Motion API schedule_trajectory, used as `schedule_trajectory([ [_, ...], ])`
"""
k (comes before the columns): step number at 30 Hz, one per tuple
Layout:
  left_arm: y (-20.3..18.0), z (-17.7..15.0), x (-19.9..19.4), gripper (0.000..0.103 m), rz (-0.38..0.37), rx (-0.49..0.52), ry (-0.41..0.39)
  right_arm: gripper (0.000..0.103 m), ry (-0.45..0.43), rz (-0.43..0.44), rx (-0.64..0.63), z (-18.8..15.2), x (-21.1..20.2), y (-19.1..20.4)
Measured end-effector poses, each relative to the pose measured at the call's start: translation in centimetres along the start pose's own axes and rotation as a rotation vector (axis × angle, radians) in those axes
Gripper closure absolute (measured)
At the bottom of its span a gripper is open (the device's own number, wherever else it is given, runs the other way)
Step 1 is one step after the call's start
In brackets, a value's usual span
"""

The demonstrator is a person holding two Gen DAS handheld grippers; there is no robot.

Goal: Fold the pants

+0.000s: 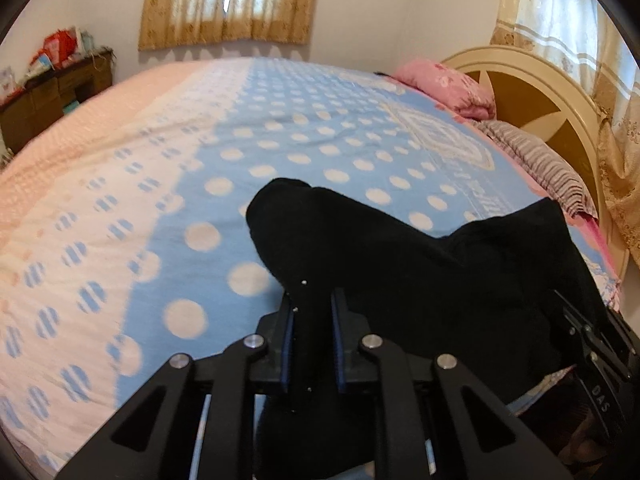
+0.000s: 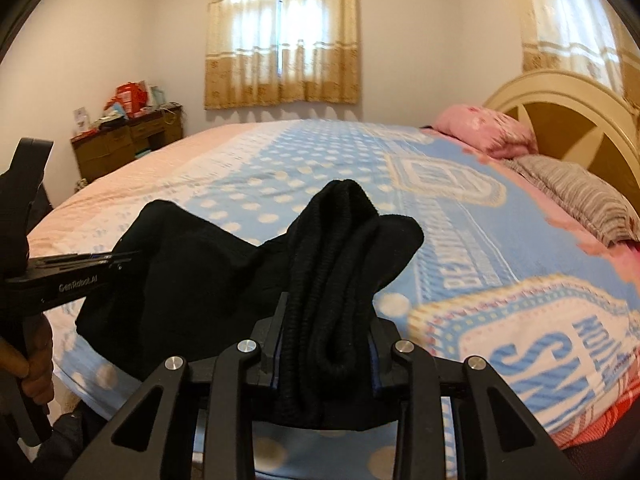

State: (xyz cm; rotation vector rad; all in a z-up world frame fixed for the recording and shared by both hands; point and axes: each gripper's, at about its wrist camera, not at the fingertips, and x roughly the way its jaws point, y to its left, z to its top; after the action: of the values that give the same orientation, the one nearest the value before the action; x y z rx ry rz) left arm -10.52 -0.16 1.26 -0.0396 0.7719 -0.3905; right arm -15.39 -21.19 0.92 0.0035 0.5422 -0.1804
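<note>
Left claw (image 1: pixel 314 344) is clamped tight on a narrow pinch of the black pants (image 1: pixel 400 264), its 2 blue-lined fingers (image 1: pixel 286 354) pressing the cloth from both sides. From that pinch a rounded flap of fabric rises and leans over the front of the fingers, and the rest of the garment runs off toward the right edge of the left wrist view, where part of the right claw's black frame shows against it.

Right claw (image 2: pixel 325 354) grips a much thicker bunch of the same pants (image 2: pixel 344 264): several ribbed folds are gathered upright between its fingers, which stand partly apart around the wad and press on it. The bunch ends in 2 rounded peaks above the fingers. To the left in the right wrist view the cloth sags in a dark sheet toward the left claw (image 2: pixel 120 257), seen side-on, with a hand (image 2: pixel 38 364) wrapped around its handle.

Both pinches are held up off the bed (image 1: pixel 120 208), near its nearest edge, over a blue polka-dot blanket (image 2: pixel 280 168) with a white, blue-dotted band and a pink strip beyond. At the head end lie a pink pillow (image 2: pixel 488 128) and a grey striped pillow (image 2: pixel 580 200) against a cream headboard (image 2: pixel 560 112). A brown dresser (image 2: pixel 128 144) stands by the far corner, with beige curtains (image 2: pixel 280 52) above.
</note>
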Motion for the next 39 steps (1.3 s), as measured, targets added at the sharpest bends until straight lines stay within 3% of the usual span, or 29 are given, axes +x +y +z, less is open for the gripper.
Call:
schedule_trajectory([
  [7,3.5,1.2,-1.4,0.086,0.077,-0.051,-0.051,0.071,-0.035,0.083,-0.056,2.6,1.2,3.3],
  [15,8.6,2.0,-2.2,0.086,0.170,-0.147,-0.085,0.071,-0.072,0.228,-0.150,6.0,3.9,9.7],
  [27,17.6,2.9,-4.6,0.086,0.420,-0.268,-0.155,0.071,-0.089,0.460,-0.182,9.0,9.2,19.4],
  [34,20.8,3.8,-3.9,0.086,0.576,-0.267,-0.168,0.071,-0.055,0.499,-0.207,8.3,13.6,23.2],
  [39,22.6,3.1,-1.1,0.086,0.633,-0.256,-0.104,0.071,0.078,0.444,-0.268,6.8,18.6,24.5],
])
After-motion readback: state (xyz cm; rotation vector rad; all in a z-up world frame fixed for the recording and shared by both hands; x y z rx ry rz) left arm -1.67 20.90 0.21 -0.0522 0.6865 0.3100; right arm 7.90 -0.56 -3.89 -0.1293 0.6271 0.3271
